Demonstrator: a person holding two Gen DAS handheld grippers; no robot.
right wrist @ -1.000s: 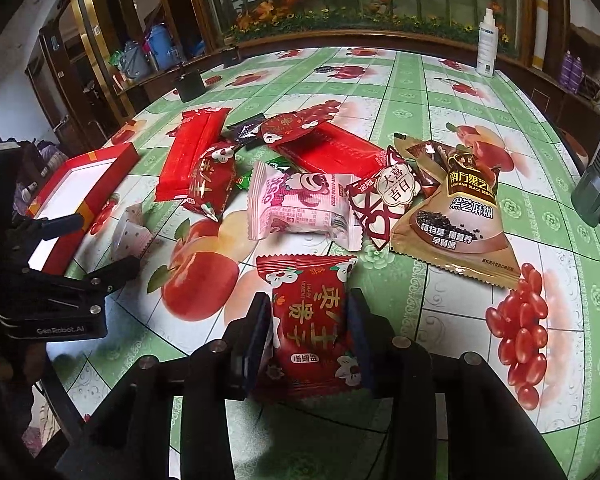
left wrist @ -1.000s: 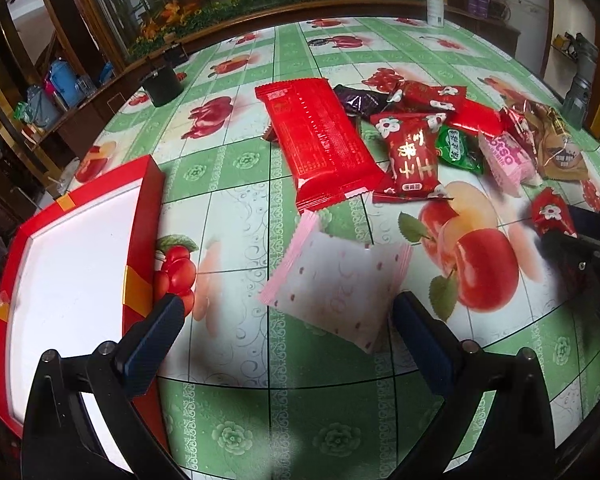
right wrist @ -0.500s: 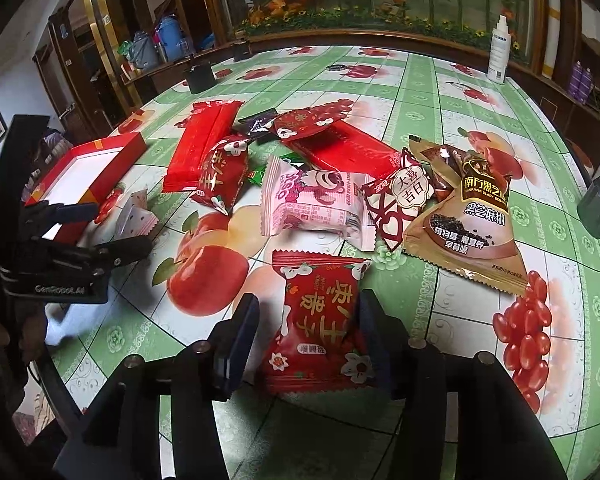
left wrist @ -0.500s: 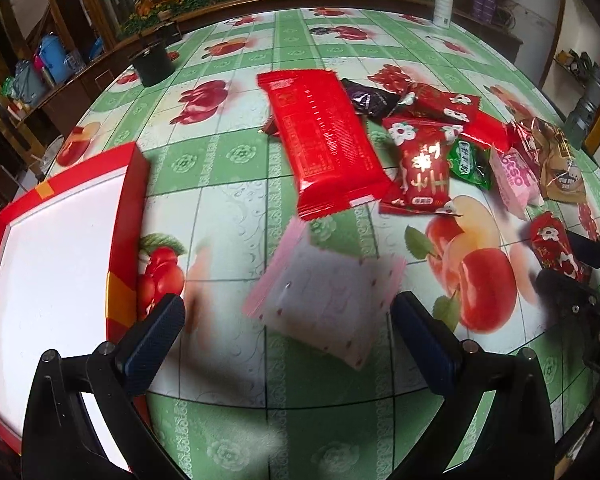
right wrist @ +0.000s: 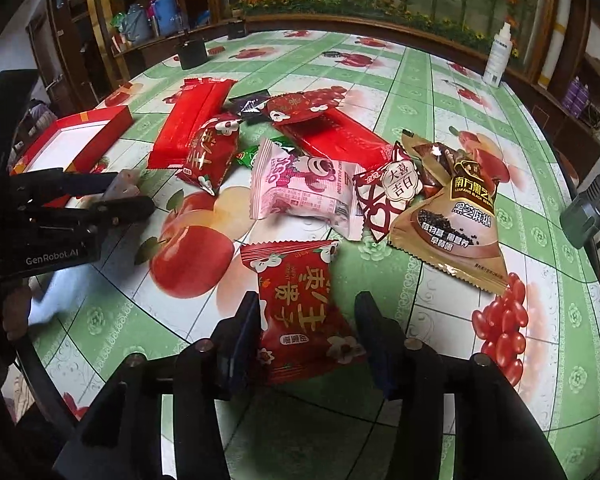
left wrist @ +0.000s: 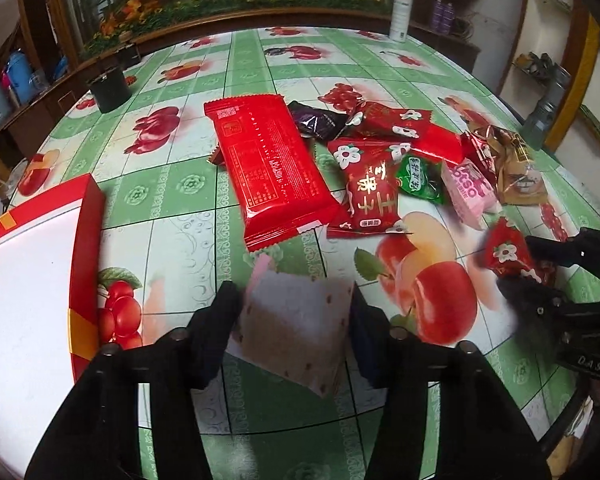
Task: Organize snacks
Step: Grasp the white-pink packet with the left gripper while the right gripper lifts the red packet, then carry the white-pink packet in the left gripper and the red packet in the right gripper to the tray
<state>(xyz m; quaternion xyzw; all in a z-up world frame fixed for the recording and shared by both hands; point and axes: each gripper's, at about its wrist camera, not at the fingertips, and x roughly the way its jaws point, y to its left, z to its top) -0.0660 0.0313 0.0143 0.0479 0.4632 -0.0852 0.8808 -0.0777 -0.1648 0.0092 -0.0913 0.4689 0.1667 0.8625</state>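
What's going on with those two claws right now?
Left gripper just closed on the pale pink packet. Right gripper around the red packet, jaws narrowing. Red box open, nothing blocking.

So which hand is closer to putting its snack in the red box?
Left. Its fingers hold the pale pink packet right beside the red box; the right gripper is further off.

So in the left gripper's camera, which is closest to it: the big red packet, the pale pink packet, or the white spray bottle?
1. Pale pink packet, between the jaws.
2. Big red packet, mid-table beyond it.
3. White spray bottle, far edge, right of centre.
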